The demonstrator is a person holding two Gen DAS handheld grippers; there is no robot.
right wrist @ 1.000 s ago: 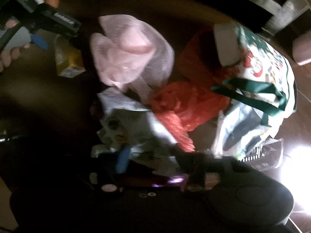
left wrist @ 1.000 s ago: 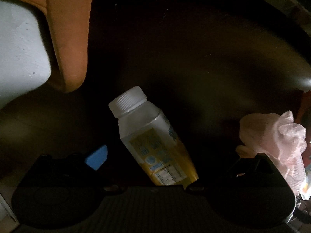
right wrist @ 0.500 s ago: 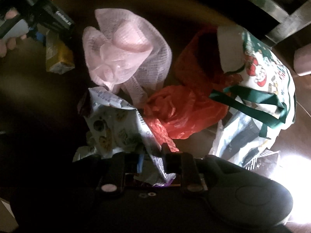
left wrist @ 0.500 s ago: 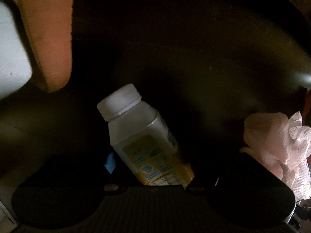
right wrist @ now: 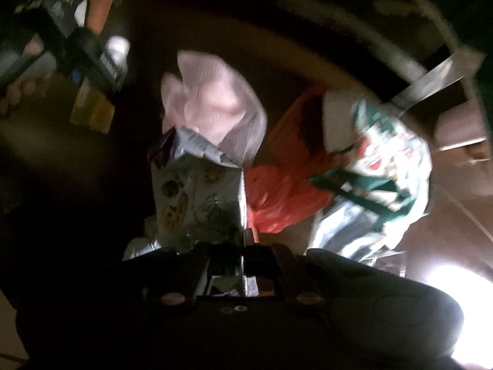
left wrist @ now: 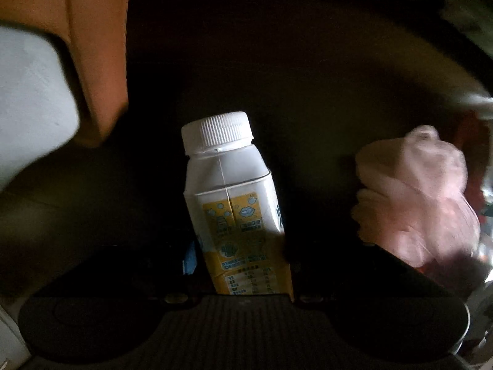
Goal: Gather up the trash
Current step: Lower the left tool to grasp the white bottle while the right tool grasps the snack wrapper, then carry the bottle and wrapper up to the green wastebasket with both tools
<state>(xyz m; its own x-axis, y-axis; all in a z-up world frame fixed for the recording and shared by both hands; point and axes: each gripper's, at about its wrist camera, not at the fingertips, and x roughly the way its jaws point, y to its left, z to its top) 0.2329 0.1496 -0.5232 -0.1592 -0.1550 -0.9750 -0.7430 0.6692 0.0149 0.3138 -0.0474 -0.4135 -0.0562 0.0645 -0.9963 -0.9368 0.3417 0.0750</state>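
While its jaws have just been closing, the left gripper [left wrist: 243,265] clamps a capped bottle [left wrist: 234,203]; the right gripper [right wrist: 243,252], closed, pinches a cookie wrapper [right wrist: 197,197].

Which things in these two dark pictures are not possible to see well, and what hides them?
- Left wrist view: the base of the drink bottle is hidden behind the gripper body; the left gripper's fingers are lost in shadow.
- Right wrist view: the lower end of the cookie wrapper is hidden in the right gripper.
- Both views: motion blur smears the pink bag.
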